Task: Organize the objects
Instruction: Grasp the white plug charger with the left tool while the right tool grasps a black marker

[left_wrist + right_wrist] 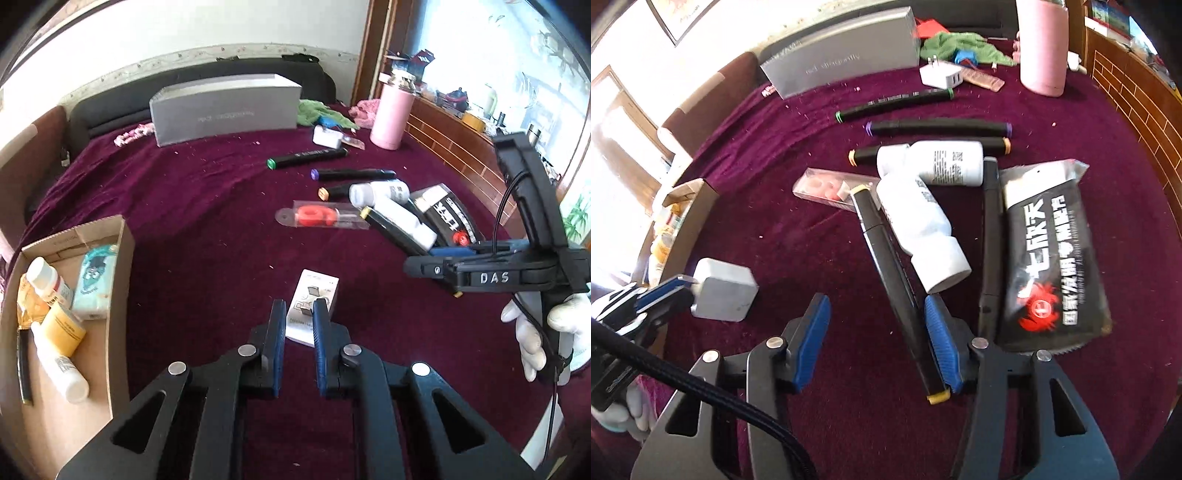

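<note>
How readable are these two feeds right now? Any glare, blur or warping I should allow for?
Left wrist view: window at right blown out, strong fisheye bowing at the edges, cardboard box and markers sharp. Right wrist view: upper-left washed out by glare, black snack packet slightly motion-blurred, yellow-capped marker near the fingers clear.

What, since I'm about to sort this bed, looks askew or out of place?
Two white bottles lie tipped over in a heap, one across the other. The nearer bottle rests on a yellow-capped marker. Behind them, three markers lie in a tidy row, so the heap stands out.
</note>
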{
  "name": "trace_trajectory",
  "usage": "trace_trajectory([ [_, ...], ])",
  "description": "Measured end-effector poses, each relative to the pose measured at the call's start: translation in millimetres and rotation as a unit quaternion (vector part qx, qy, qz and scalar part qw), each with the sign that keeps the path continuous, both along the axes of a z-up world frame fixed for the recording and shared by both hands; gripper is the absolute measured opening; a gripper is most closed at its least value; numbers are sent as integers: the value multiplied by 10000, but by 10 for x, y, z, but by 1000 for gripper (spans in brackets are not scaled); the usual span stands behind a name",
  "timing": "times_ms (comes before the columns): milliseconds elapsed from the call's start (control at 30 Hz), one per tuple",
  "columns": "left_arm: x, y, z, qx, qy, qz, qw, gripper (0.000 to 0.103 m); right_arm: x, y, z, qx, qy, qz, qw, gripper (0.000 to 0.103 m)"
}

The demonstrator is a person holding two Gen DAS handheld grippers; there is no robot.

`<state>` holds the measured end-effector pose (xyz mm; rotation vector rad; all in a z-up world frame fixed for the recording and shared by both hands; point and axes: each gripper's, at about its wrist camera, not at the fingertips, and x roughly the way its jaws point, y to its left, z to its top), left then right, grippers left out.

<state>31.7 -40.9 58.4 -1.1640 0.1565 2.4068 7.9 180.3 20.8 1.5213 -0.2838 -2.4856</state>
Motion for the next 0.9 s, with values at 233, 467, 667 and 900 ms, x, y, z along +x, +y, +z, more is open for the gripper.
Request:
trace_trajectory([
  [233, 100, 94, 33, -5, 282, -359, 9990, 12, -106, -34, -59, 116, -122, -109, 9998, 53],
  [467, 188, -121, 87, 395, 340, -444, 9977, 43, -116, -96, -61, 287, -55, -98, 9995, 53],
  [667, 88, 6, -95, -53, 253, -342, 9991, 43, -120, -89, -63, 258, -8, -102, 9996, 53],
  [900, -54, 461, -273, -316, 287, -675, 9968, 43, -127, -98, -59, 295, -22, -143, 9995, 49],
])
